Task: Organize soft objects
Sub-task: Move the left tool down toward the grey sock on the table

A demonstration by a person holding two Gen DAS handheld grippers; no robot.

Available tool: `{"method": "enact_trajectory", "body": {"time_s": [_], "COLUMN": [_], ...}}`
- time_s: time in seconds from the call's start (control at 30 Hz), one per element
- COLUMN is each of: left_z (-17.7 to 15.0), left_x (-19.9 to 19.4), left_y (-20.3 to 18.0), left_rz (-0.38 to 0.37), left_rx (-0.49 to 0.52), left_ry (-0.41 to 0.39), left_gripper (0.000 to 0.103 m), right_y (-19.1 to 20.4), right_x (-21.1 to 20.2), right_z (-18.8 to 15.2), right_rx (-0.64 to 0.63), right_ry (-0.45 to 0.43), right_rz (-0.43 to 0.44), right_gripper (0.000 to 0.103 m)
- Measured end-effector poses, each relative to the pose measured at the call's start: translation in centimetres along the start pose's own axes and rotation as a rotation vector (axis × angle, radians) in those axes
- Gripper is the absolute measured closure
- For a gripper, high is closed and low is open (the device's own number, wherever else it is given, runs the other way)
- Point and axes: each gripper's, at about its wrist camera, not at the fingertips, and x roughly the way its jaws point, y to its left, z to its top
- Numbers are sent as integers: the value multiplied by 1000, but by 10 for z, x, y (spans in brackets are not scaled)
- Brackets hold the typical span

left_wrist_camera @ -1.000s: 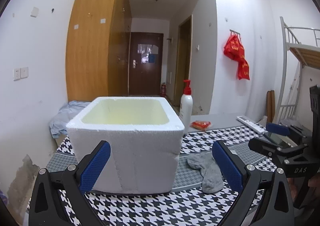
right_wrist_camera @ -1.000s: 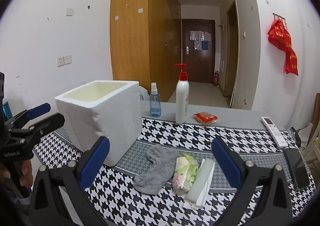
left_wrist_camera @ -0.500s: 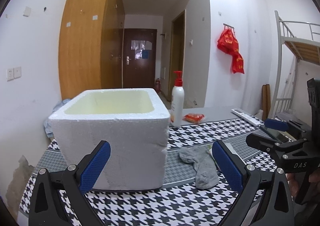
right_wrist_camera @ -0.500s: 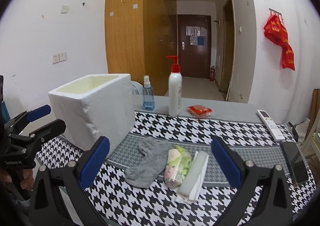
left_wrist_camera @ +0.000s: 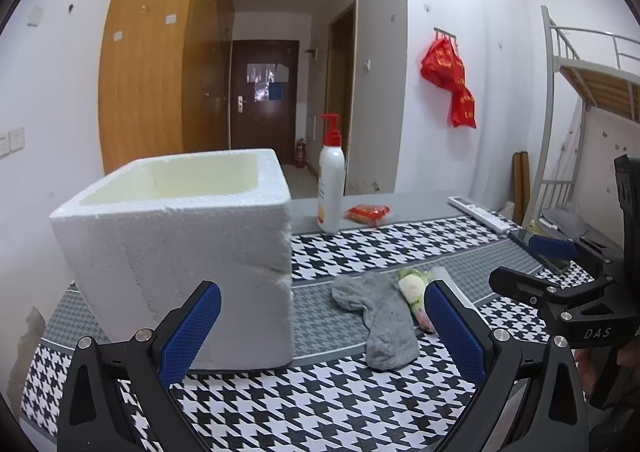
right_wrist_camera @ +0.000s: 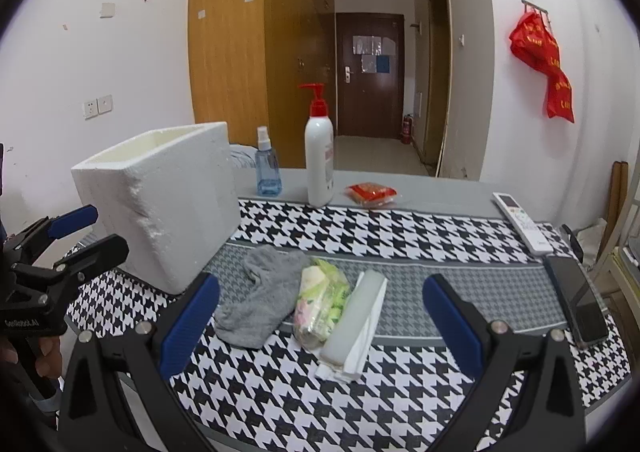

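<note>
From the left wrist view, the foam box [left_wrist_camera: 180, 248] stands open on the checked cloth [left_wrist_camera: 320, 404], and what shows of its inside looks bare, so the sorting seems not yet begun. The grey sock [left_wrist_camera: 380, 320] lies just right of the box, touching a floral packet [left_wrist_camera: 414, 292]. The left claw [left_wrist_camera: 320, 328] is spread wide, gripping nothing. From the right wrist view, sock [right_wrist_camera: 260, 296], packet [right_wrist_camera: 320, 300] and a white folded pack [right_wrist_camera: 360, 320] lie side by side, all still to move. The right claw [right_wrist_camera: 320, 316] hovers near them, released and wide, touching nothing.
</note>
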Motion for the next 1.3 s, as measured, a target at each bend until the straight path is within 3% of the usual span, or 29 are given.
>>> {"method": "enact_trajectory", "body": {"time_s": [1.0, 1.3], "left_z": [-15, -17], "left_x": [50, 56], "left_y": [-21, -25], "left_rz": [-24, -23], "left_rx": [35, 54], "left_ry": [151, 158], "left_gripper": [1, 1], "right_y": [-22, -26], "right_x": [42, 57], "right_z": [-26, -33], "right_rx": [28, 36], "right_ry": [158, 219], "right_rz": [-4, -1], "right_gripper": [0, 35]}}
